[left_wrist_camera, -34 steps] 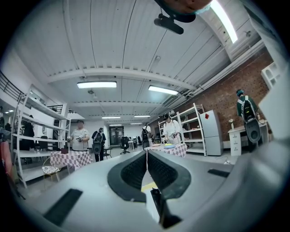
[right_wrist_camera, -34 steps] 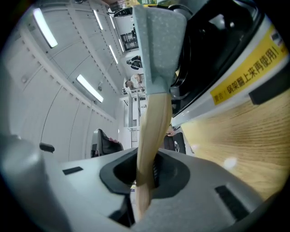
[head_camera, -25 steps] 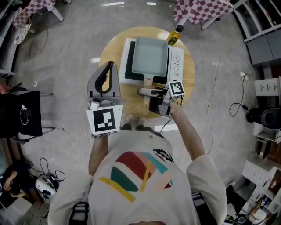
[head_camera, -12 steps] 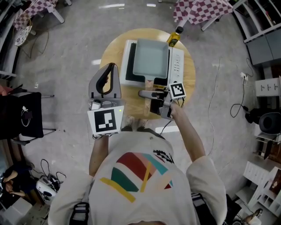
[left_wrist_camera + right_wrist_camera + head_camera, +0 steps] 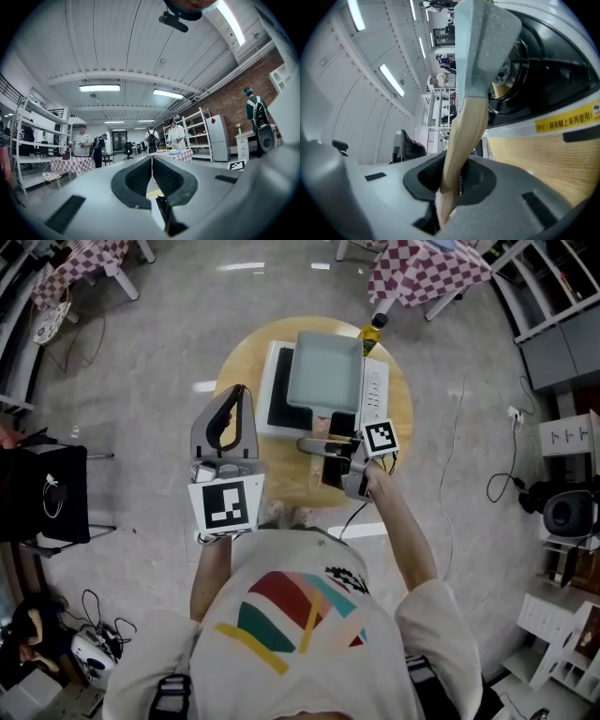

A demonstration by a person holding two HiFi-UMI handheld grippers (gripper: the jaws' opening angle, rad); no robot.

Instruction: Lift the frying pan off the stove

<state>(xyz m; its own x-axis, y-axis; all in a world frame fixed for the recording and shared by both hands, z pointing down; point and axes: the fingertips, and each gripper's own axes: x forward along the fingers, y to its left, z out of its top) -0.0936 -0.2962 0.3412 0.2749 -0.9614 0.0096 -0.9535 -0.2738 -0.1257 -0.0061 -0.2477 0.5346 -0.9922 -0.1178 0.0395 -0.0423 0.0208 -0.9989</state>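
Observation:
A square pale blue-grey frying pan (image 5: 324, 379) with a wooden handle (image 5: 321, 423) hangs over the black-and-white stove (image 5: 375, 390) on a round wooden table (image 5: 281, 474). My right gripper (image 5: 323, 444) is shut on the handle, near its end. In the right gripper view the handle (image 5: 464, 136) runs out from between the pads of my right gripper (image 5: 452, 180) up to the pan (image 5: 485, 42), whose underside shows with a gap to the stove's black glass (image 5: 543, 93). My left gripper (image 5: 225, 418) is held up at the table's left edge, shut and empty; its pads meet in the left gripper view (image 5: 152, 176).
A yellow oil bottle (image 5: 373, 334) stands at the table's far edge behind the stove. Checkered tables (image 5: 427, 263) stand farther back, shelving (image 5: 562, 324) runs along the right, and a black chair (image 5: 47, 493) stands at the left. People stand in the distance (image 5: 82, 143).
The pan now reaches slightly farther past the stove's far edge, as if raised a little. The head view has shifted, so the table sits lower in frame. Both grippers keep their hold and pose.

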